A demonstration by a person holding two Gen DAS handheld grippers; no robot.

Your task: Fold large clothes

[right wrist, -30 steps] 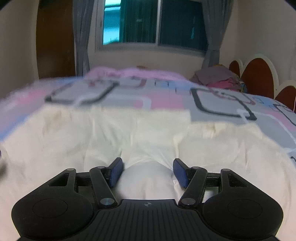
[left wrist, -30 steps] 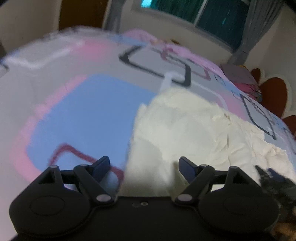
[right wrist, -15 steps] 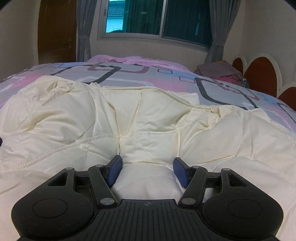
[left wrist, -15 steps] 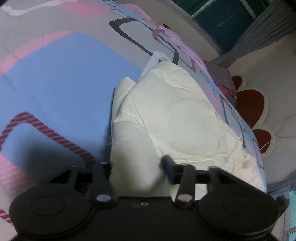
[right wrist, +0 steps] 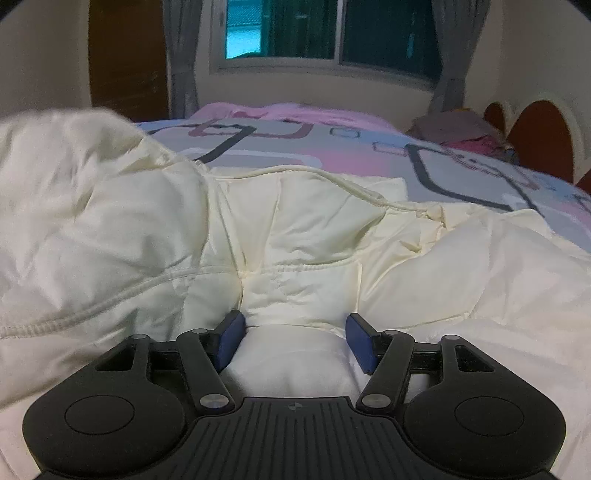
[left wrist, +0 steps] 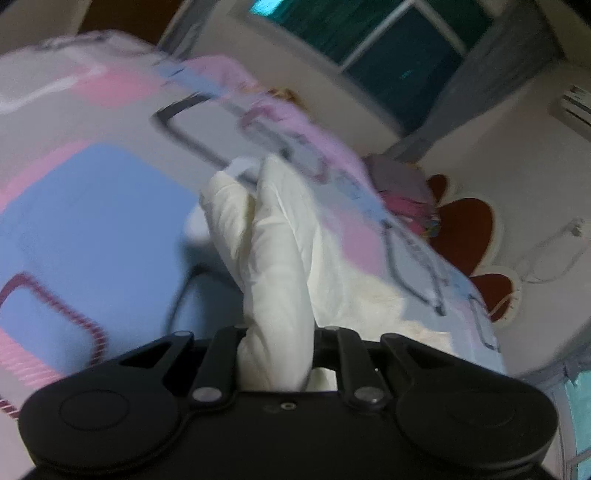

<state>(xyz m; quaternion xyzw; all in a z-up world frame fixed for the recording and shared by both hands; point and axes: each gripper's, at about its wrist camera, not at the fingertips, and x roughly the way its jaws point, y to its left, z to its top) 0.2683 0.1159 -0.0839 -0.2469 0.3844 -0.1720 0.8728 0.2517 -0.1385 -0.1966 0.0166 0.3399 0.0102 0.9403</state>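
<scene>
A cream quilted jacket (right wrist: 303, 229) lies spread on the bed. In the left wrist view a bunched fold of the jacket (left wrist: 273, 251) rises from between the jaws and hangs lifted above the bedspread. My left gripper (left wrist: 277, 350) is shut on that fold; its pads are hidden by the cloth. My right gripper (right wrist: 293, 343) rests low on the jacket with its blue pads (right wrist: 231, 339) apart, a puff of cloth bulging between them without being pinched. At the left of the right wrist view a raised part of the jacket (right wrist: 74, 177) stands up, blurred.
The bed has a patterned bedspread (left wrist: 92, 221) in blue, pink and grey. A pile of pink and grey clothes (right wrist: 461, 129) lies by the red scalloped headboard (right wrist: 543, 136). A window (right wrist: 332, 29) with curtains is behind, a brown door (right wrist: 125, 55) at the left.
My left gripper has closed on the jacket's edge and lifted it off the bed. The jacket's left side has risen in the right wrist view. My right gripper has stayed put.
</scene>
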